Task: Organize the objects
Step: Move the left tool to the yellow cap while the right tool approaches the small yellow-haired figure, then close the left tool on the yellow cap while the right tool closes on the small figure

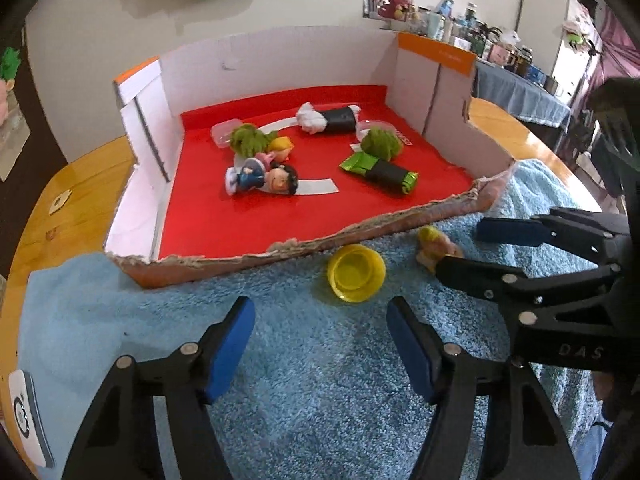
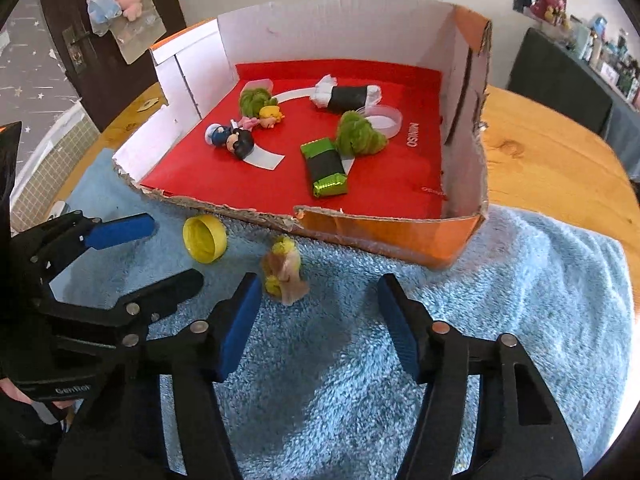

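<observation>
Judging by how things lie now, we have most of the sorting behind us. The cardboard box (image 2: 464, 236) with its red lining already holds two figurines (image 2: 236, 140), two green pompoms (image 2: 360, 134), a black roll with white ends (image 2: 346, 96), a green-wrapped packet (image 2: 326, 170) and a clear round lid (image 2: 386, 118). Two things remain outside it on the blue towel (image 2: 480, 300) that covers the wooden tabletop (image 2: 552, 152): a yellow bottle cap (image 1: 356, 276) and a small yellow-haired figurine (image 2: 285, 270), both lying just in front of the box's torn front edge.

We read the work left as lifting these two and setting them inside the box.

Our left gripper (image 1: 320, 344) has its jaws apart with nothing between them; only towel shows in the gap. In the left wrist view the cap lies ahead of the jaws, between the fingertips and the box wall, a little toward the right finger's side. It rests on its side with its hollow facing us.

Our right gripper (image 2: 318, 328) also stands with jaws parted and grasps nothing. In the right wrist view the small figurine lies just beyond the left finger's tip, nearly touching the blue pad (image 2: 240, 324), so it is off to the left of the gap and not centred in it. We cannot tell whether pad and figurine are in contact.

Both grippers sit close beside each other, each visible in the other's view.
</observation>
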A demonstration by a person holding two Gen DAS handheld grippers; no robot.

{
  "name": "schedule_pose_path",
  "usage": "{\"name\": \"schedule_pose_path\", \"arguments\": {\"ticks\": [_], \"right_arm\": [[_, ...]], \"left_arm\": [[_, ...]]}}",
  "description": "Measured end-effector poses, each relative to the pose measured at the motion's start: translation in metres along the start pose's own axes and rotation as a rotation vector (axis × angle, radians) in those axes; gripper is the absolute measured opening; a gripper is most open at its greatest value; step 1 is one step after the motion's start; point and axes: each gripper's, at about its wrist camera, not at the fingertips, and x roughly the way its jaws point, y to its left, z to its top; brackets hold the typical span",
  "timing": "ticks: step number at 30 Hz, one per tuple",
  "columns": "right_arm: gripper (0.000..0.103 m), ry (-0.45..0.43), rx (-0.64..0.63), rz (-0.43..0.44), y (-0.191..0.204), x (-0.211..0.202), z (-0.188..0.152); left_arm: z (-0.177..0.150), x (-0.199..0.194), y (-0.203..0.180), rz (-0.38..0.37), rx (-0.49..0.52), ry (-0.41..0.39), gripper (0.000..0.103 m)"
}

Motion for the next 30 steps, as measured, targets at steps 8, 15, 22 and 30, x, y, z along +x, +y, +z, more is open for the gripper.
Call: {"name": "schedule_pose_path", "arguments": {"ticks": [8,15,22,30], "right_arm": [[0.028,0.0,-0.041,0.001,0.0,0.005,0.003],[0.016,-0.004,-0.044,-0.001,-0.001,0.001,-0.003],[0.015,-0.009,-0.05,-0.024,0.004,0.001,-0.001],[0.022,-0.009,-0.05,-0.043,0.005,0.001,0.001]], "left_arm": [[0.008,0.012,-0.004,0.007,0.027,0.013,0.071],[0.01,0.018,-0.006,0.028,0.004,0.0,0.067],[0.011,0.016,0.002,0.023,-0.03,-0.003,0.056],[0.01,0.014,0.004,0.02,-0.024,-0.005,0.056]]}}
